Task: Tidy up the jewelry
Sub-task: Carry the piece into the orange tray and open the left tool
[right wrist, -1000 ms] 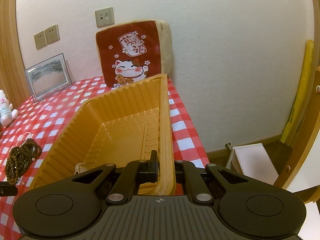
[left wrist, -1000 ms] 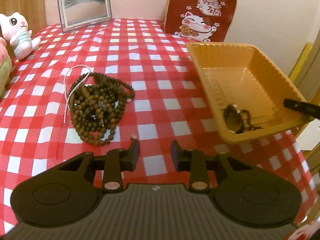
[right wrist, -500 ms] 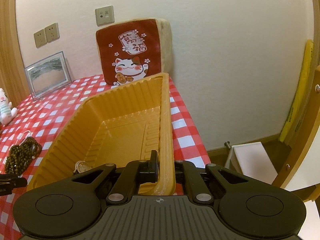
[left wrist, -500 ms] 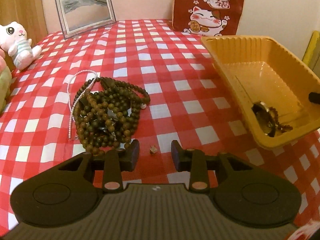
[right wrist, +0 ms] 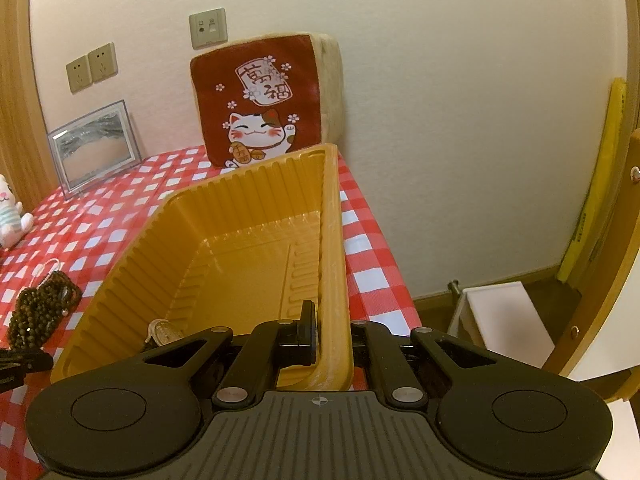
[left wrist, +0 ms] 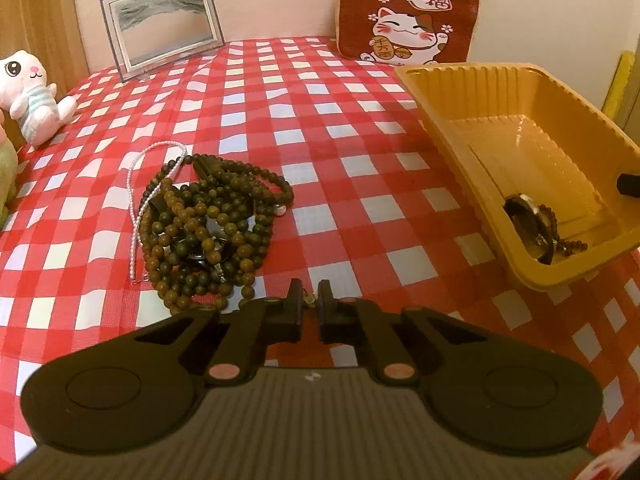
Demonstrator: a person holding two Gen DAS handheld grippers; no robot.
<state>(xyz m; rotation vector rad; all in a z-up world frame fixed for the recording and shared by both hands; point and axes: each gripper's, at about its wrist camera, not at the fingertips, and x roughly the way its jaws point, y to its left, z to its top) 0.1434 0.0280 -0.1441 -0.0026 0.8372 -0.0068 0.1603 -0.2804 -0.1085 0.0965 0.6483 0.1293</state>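
Jewelry is lying in three places. A tiny pale trinket [left wrist: 309, 299] is sitting between the fingertips of the left gripper [left wrist: 309, 298], whose jaws have just been closing and are now pinching it low over the red-and-white checked tablecloth [left wrist: 360, 128]; it is too small to tell its shape or which way it points. Just beyond the left finger, a tangled heap of dark brown bead strands [left wrist: 208, 228] is resting on the cloth, its long axis running away from the camera; how many strands are in it cannot be counted. One thin white pearl strand [left wrist: 138, 208] is looping along its left side, running the same way and touching it.

One orange ribbed tray [left wrist: 472, 80] is sitting well to the right, holding a few pieces, one round and dark [left wrist: 528, 220], in its near corner. The right gripper [right wrist: 330, 324] is pinching the tray's right wall, jaws pressed together on the rim.

Farther back, one framed picture [left wrist: 160, 26], one lucky-cat cushion [left wrist: 408, 8] and one white plush cat [left wrist: 30, 92] are standing along the edges.
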